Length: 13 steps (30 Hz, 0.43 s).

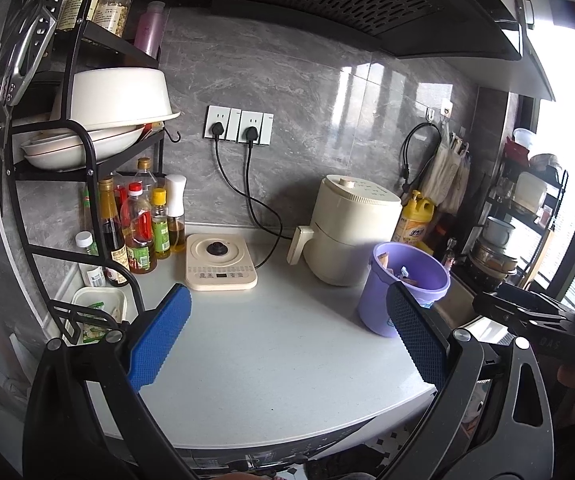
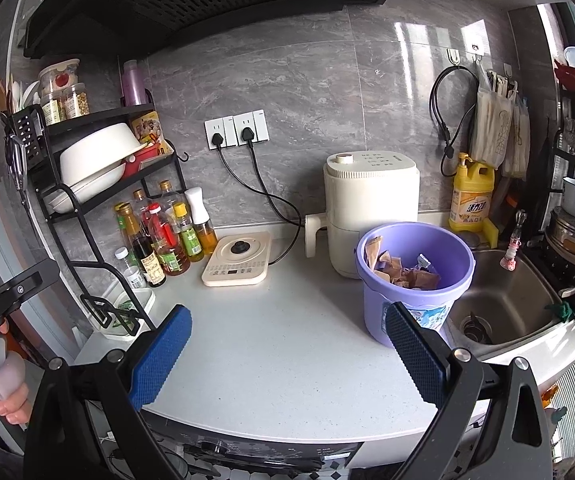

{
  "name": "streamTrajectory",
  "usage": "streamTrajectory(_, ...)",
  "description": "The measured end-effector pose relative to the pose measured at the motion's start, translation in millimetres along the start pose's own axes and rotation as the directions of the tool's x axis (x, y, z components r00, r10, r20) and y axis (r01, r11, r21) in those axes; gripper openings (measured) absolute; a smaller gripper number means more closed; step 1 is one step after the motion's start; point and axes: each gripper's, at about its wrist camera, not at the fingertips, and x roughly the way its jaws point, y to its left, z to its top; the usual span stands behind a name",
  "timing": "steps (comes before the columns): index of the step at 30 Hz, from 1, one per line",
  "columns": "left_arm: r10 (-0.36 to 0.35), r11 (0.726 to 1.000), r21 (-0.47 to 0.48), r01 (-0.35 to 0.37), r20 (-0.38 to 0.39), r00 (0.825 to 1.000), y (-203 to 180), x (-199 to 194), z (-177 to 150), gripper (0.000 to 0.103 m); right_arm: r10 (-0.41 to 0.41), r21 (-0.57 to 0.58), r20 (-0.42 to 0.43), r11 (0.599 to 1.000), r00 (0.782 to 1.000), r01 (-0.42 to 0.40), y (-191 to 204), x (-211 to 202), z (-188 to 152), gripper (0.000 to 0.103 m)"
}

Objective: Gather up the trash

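Observation:
A purple plastic bucket (image 2: 411,280) stands on the white counter (image 2: 287,352) beside the sink; crumpled brown paper and wrappers (image 2: 399,272) lie inside it. In the left wrist view the same bucket (image 1: 403,292) sits at the right, partly behind one finger. My left gripper (image 1: 287,332) is open over bare counter (image 1: 271,344), nothing between its blue pads. My right gripper (image 2: 287,340) is also open and empty, its right pad (image 2: 415,352) in front of the bucket's lower wall. Each gripper's body shows at the edge of the other's view.
A cream air fryer (image 2: 367,204) and a flat induction plate (image 2: 239,260) stand at the back wall, cables running to the sockets (image 2: 235,128). A black rack (image 2: 87,208) with bowls and several sauce bottles fills the left. The steel sink (image 2: 503,300) lies right, yellow detergent bottle (image 2: 471,196) behind it.

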Motion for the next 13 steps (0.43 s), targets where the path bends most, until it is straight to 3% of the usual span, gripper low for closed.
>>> streamTrajectory(13, -0.024, 0.999, -0.025, 0.024, 0.003, 1.000, 8.6, 7.4, -0.8, 0.097, -0.017, -0.025, -0.004, 1.000, 1.000, 0.017, 11.5, -8.6, 0.1, 0.095)
